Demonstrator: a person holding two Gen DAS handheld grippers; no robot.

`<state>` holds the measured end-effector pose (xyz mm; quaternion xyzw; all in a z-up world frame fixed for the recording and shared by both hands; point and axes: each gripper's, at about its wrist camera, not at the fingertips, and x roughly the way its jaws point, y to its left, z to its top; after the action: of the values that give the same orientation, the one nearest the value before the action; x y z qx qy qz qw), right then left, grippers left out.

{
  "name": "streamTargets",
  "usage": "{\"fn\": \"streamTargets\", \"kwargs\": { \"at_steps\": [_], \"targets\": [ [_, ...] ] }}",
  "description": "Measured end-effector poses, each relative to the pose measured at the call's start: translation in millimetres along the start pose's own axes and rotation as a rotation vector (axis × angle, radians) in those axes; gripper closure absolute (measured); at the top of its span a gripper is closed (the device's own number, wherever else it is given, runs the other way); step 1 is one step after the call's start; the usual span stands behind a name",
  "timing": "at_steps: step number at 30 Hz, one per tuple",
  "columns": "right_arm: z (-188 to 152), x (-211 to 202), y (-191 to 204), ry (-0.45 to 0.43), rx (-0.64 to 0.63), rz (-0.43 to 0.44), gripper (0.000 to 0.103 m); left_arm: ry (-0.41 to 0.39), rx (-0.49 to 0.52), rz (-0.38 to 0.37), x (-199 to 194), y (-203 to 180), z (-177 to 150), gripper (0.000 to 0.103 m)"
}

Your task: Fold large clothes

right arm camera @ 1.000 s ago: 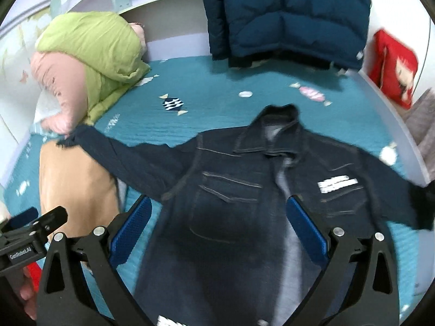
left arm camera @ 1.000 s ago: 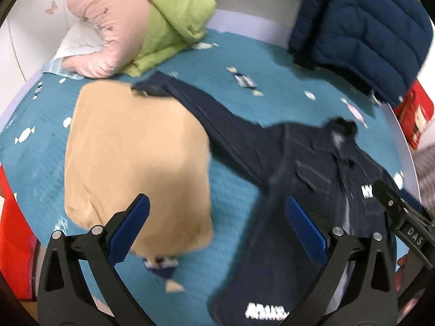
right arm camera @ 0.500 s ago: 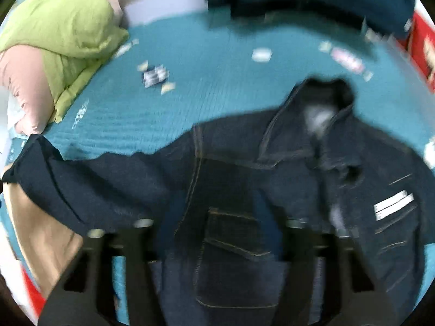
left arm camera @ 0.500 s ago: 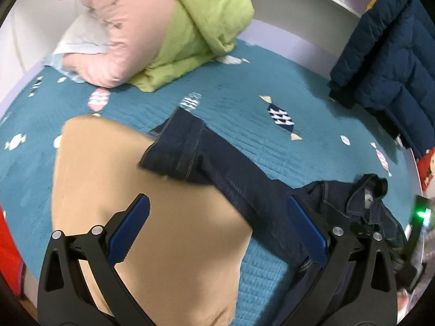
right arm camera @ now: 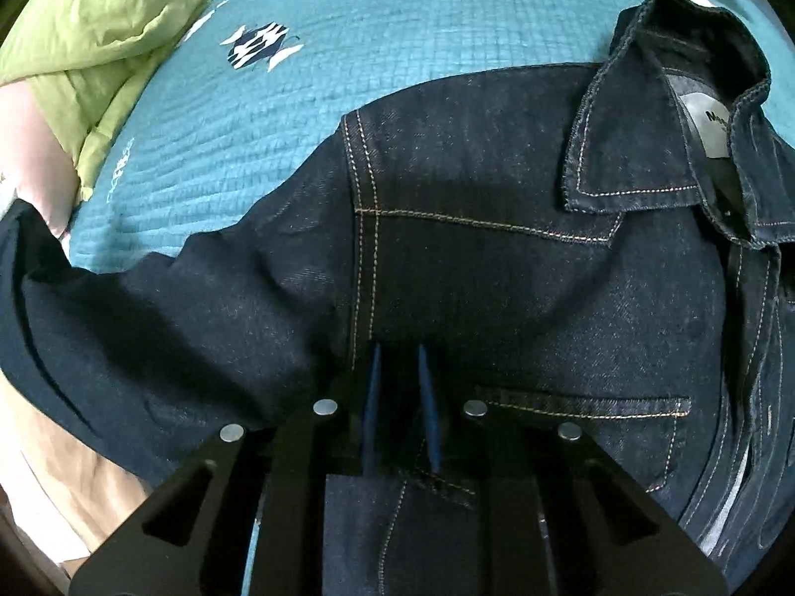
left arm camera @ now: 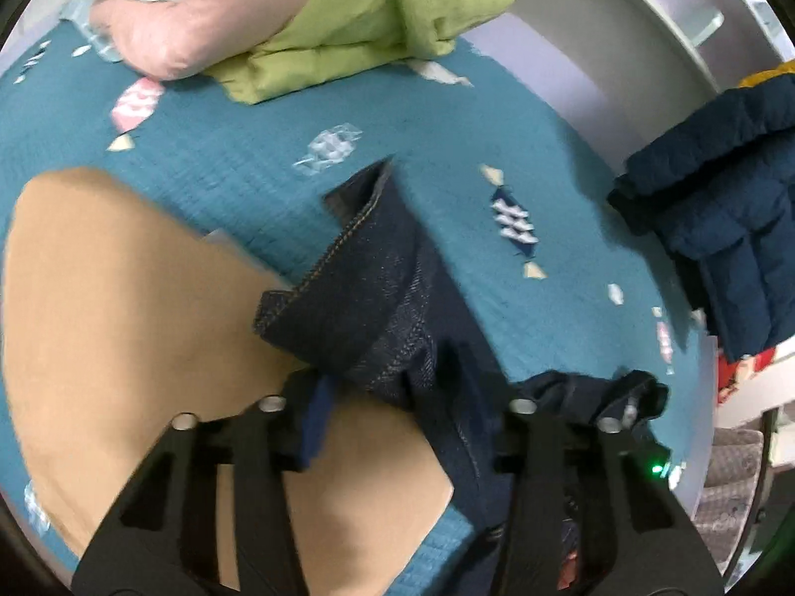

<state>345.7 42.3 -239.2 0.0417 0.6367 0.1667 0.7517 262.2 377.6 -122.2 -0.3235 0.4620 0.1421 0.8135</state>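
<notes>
On the teal bedspread (right arm camera: 308, 64) my denim jacket (right arm camera: 521, 288) lies face up, unfolded; only a sleeve (left arm camera: 377, 298) fold looks begun. My left gripper (left arm camera: 382, 397) is clenched on that sleeve near the cuff, my right gripper (right arm camera: 397, 397) pinches cloth beside the shoulder seam. The collar label (right arm camera: 708, 124) reads "Mo…", cut off.

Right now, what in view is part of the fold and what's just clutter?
In the job:
denim jacket, with its sleeve
left gripper, shut on the sleeve
right gripper, shut on the jacket

Lying about:
tan garment
green quilt
pink pillow
navy puffer jacket
</notes>
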Motion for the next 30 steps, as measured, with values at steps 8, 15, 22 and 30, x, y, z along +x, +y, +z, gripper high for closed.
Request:
{"fn": "streamTargets", "kwargs": {
  "at_steps": [8, 15, 22, 30],
  "targets": [
    [-3, -4, -10, 0.003, 0.029, 0.061, 0.089, -0.118, 0.088, -0.059, -35, -42, 0, 0.089],
    [-2, -2, -11, -0.012, 0.062, 0.1, 0.09, -0.184, 0.232, -0.121, -83, -112, -21, 0.089],
    [-28, -86, -55, -0.175, 0.117, 0.191, 0.087, -0.209, 0.489, -0.229, -110, -222, -85, 0.089],
    [-111, -179, -184, -0.351, 0.321, 0.008, 0.087, -0.068, 0.774, -0.279, -48, -345, -198, 0.089]
  ]
}}
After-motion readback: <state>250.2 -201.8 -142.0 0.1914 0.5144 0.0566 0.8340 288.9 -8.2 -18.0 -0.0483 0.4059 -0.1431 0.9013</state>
